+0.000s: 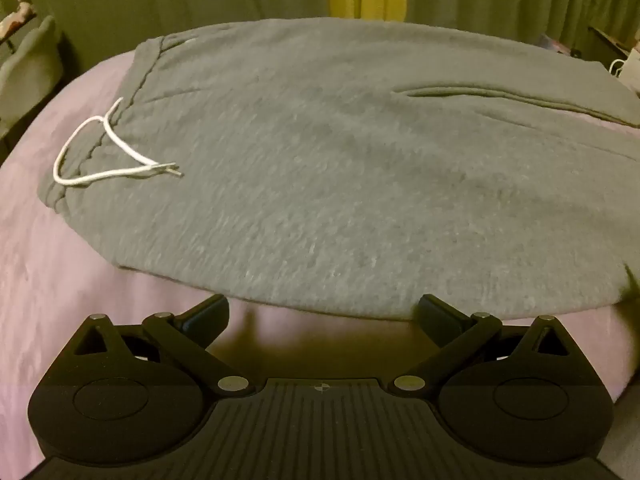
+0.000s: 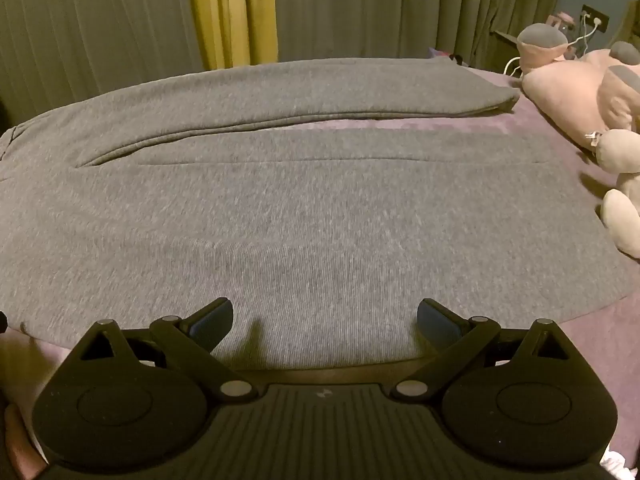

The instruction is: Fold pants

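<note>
Grey sweatpants [image 1: 320,168] lie spread flat on a pink bedsheet [image 1: 48,264], waistband to the left with a white drawstring [image 1: 104,156] looped over it. In the right wrist view the two legs [image 2: 304,216] run rightward, the far leg [image 2: 320,92] slightly apart from the near one. My left gripper [image 1: 322,312] hovers open just at the near edge of the pants' seat, nothing between its fingers. Over the near leg's edge my right gripper [image 2: 324,316] is open too, holding nothing.
Pink and grey plush toys [image 2: 588,100] lie on the bed to the right of the leg ends. Grey and yellow curtains [image 2: 232,12] hang behind the bed. A grey chair [image 1: 28,68] stands at the far left, a cluttered side table [image 2: 568,32] far right.
</note>
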`<state>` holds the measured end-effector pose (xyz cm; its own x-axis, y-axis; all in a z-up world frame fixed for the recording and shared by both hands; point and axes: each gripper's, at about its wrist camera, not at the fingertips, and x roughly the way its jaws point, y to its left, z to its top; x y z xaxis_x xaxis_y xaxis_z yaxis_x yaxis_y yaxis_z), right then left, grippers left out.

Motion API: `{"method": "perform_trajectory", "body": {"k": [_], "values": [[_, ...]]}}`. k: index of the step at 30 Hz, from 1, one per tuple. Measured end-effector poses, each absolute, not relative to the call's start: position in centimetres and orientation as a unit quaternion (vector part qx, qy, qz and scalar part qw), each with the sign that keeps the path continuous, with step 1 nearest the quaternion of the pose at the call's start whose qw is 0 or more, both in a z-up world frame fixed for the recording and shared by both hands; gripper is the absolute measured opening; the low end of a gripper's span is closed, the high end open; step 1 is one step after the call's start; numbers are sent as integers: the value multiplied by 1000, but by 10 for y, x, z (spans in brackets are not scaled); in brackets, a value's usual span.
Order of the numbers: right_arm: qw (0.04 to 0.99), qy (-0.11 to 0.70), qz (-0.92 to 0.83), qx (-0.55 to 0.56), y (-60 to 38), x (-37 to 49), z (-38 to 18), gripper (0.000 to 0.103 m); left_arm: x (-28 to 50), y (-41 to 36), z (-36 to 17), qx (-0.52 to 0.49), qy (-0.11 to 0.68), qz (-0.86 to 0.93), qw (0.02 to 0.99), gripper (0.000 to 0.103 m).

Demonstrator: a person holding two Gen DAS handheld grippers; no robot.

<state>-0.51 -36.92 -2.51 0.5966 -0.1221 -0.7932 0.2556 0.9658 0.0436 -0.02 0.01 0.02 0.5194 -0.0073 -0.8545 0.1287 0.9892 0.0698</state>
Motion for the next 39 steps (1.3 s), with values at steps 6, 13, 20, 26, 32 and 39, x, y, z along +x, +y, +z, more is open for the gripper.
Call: {"method": "perform_trajectory", "body": {"k": [6,13,20,26,32,39], "values": [[890,437,-105,77,-369,-5,-25,99,2,3,-2,65,488,-42,869,103],[890,436,-106,77,-370,-5,-25,99,1,2,-3,64,493,-36,867,103],[890,436,-106,77,-370,-4,-25,99,1,2,-3,64,494,-37,867,103],[890,436,-106,77,-370,-4,-25,99,1,2,-3,64,495,-38,866,103],[890,436,-106,77,-370,-3,-25,99,-1,4,-5,62,494,-38,866,103],[890,436,-106,77,-370,-3,-25,99,1,4,-5,61,497,-38,865,103]]}}
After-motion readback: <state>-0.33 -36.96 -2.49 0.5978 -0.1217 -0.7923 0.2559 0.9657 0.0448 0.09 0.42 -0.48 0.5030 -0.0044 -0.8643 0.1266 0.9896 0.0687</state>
